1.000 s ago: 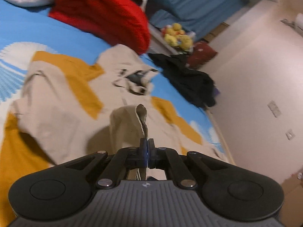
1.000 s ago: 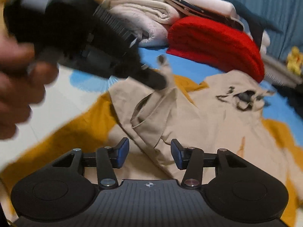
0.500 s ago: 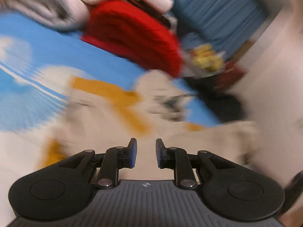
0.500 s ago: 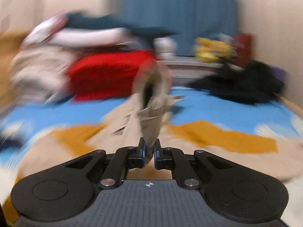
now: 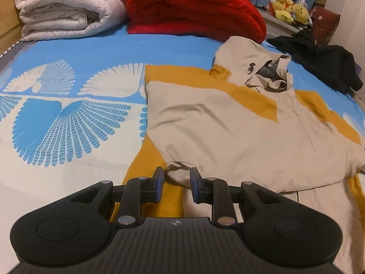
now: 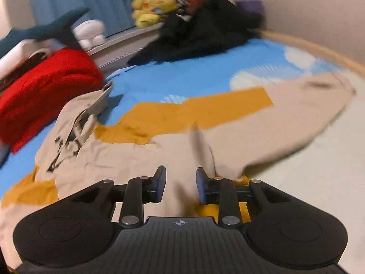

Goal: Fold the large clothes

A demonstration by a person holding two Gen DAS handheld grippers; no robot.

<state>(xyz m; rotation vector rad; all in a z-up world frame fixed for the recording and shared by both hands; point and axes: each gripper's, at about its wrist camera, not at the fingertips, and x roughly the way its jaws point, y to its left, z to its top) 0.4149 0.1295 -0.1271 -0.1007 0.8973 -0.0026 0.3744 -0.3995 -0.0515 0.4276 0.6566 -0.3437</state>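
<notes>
Left wrist view: beige-and-mustard hoodie [image 5: 228, 127] lies spread on the bed [image 5: 68, 118], hood toward the red blanket [image 5: 194, 4], body roughly flat. Left tool [image 5: 175, 183] hangs over the near hem corner; jaws are opening, cuff fabric lying in the gap but the pads not pressing it. Released.

Right wrist view (blurred): right tool [image 6: 180, 186] over the garment's [image 6: 141, 155] body, its sleeve [image 6: 296, 118] stretched away toward the bed's far edge. Jaws opening, cloth beneath, nothing pinched.

Judgement: a fold-in of a side or sleeve looks next. To do it well, pinch one layer only at cuff and hem, lift low, carry across the centre line, then smooth the creases before release.
</notes>
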